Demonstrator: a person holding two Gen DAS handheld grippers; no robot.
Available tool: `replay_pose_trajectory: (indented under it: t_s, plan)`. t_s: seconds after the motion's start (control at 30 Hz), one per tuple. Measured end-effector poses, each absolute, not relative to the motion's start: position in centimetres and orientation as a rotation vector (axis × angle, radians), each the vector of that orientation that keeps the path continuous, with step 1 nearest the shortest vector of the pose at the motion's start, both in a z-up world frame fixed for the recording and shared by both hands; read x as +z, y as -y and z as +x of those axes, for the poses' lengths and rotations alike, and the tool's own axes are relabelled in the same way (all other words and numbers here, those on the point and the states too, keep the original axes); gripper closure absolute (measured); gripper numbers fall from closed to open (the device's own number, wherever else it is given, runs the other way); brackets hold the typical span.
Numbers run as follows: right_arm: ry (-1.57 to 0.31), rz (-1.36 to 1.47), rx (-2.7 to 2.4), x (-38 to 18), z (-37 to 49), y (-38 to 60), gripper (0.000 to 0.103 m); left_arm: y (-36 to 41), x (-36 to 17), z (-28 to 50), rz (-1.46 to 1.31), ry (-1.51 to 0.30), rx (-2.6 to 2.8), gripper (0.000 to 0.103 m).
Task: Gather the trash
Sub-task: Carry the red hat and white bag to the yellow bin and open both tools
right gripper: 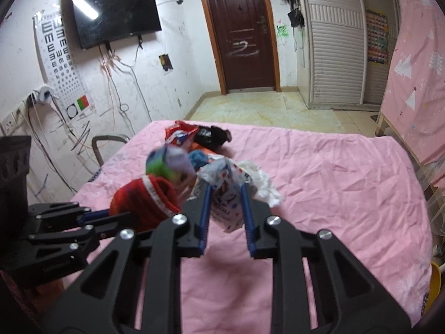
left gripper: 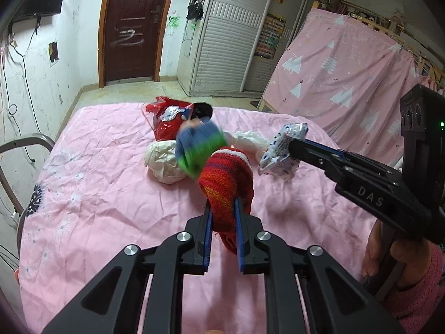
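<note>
Knitted wool, striped red and orange with a white band and a blurred blue-and-green end, sits clamped between the narrowly parted fingers of the left gripper [left gripper: 224,211]. This knitted bag [left gripper: 228,178] hangs above the pink bedsheet [left gripper: 83,194]. The right gripper [right gripper: 225,199] has its fingers closed to a small gap on a crumpled white wrapper with blue and red print [right gripper: 226,194], held just right of the bag.

Judging by the blur at the bag's far end, it is swinging, so its mouth may not stay put; the wrapper could miss it and drop back on the sheet. The grip on the wrapper looks to be on one edge only, so it might slip. The bag is soft and may fold shut, since only one spot is pinched.

More trash lies on the far side of the bed: a red foil packet [left gripper: 167,119], a black packet [left gripper: 203,110] and white tissue wads [left gripper: 164,164].

From the left wrist, the person's hand [left gripper: 389,253] on the right tool shows, and the gap between wrapper and bag reads plainly. From the right wrist, the wall television [right gripper: 115,11] and eye chart [right gripper: 58,53] appear, plus another tissue [right gripper: 264,183] behind the wrapper.
</note>
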State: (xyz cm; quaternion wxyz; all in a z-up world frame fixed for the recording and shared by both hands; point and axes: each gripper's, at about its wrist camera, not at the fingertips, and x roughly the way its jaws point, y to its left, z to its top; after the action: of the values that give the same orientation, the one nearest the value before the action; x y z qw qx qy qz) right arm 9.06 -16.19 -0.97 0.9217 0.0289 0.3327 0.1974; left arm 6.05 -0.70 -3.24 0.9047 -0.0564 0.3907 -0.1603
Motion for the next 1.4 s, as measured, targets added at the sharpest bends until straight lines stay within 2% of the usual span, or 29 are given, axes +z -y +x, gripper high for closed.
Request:
replay_pose_trajectory:
  t_s: [0.6,1.4]
  plan:
    - [-0.566,0.166,0.294,1.6,4.3,24.8,0.083,7.3,0.4,4.1,-0.012,-0.742,-0.396,0.098]
    - [-0.504,0.354,-0.079,-0.6,-3.6,44.2,0.083,26.3,2.3,2.7,0.119,-0.664,-0.733,0.098]
